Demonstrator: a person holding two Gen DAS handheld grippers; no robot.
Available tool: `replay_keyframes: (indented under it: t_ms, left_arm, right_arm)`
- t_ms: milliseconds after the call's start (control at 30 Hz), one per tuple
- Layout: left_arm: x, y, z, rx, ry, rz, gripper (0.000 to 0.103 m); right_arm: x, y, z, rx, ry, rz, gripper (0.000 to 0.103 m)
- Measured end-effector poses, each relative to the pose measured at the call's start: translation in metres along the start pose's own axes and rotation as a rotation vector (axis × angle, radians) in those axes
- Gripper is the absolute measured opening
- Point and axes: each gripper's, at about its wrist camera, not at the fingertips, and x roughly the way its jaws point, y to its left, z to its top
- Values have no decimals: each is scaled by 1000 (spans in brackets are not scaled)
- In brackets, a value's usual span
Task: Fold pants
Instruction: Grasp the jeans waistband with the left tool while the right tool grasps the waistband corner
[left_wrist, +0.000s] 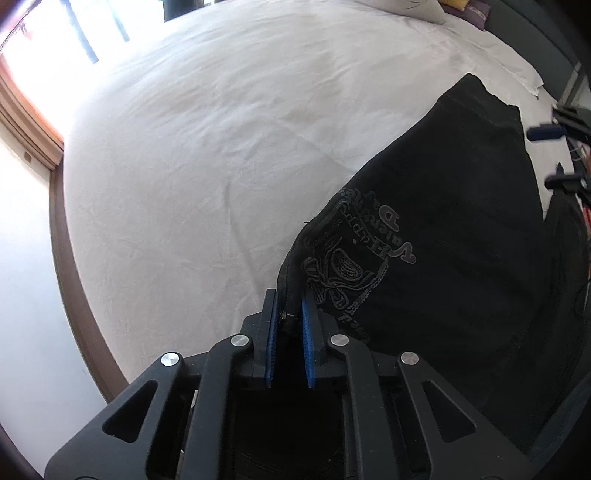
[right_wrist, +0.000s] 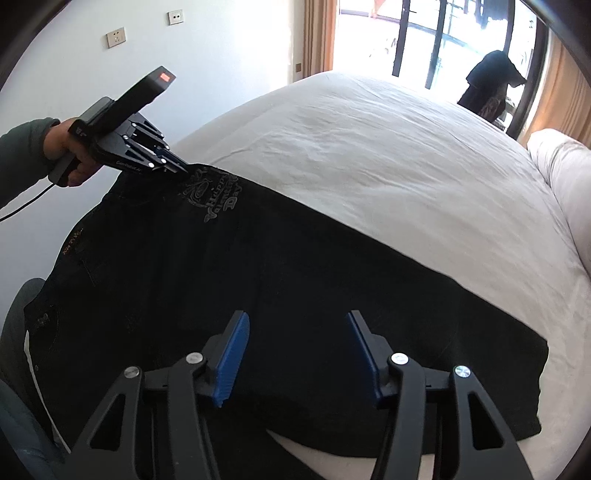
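Observation:
Black pants (right_wrist: 258, 280) with a grey printed graphic (right_wrist: 218, 195) lie flat along the near edge of a white bed (right_wrist: 388, 166). In the left wrist view the pants (left_wrist: 450, 236) fill the right side. My left gripper (left_wrist: 290, 306) is shut on the waist edge of the pants next to the graphic (left_wrist: 351, 258); it also shows in the right wrist view (right_wrist: 184, 168), held by a hand. My right gripper (right_wrist: 295, 332) is open and empty, hovering over the leg part of the pants. It shows blurred at the right edge of the left wrist view (left_wrist: 554, 155).
A white pillow (right_wrist: 565, 177) lies at the bed's right side. A dark garment (right_wrist: 491, 85) hangs by the glass door behind the bed. A wall with sockets (right_wrist: 116, 37) is on the left. A wooden bed frame edge (left_wrist: 74, 280) runs along the left.

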Motion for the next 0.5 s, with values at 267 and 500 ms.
replay_keyframes:
  t_ms: [267, 500]
  left_arm:
    - [-47, -33, -22, 72, -168, 98, 10]
    - [-74, -48, -43, 112, -231, 124, 10]
  right_arm:
    - [36, -10, 62, -157, 20, 31, 57]
    - [72, -1, 94, -352, 98, 25, 55]
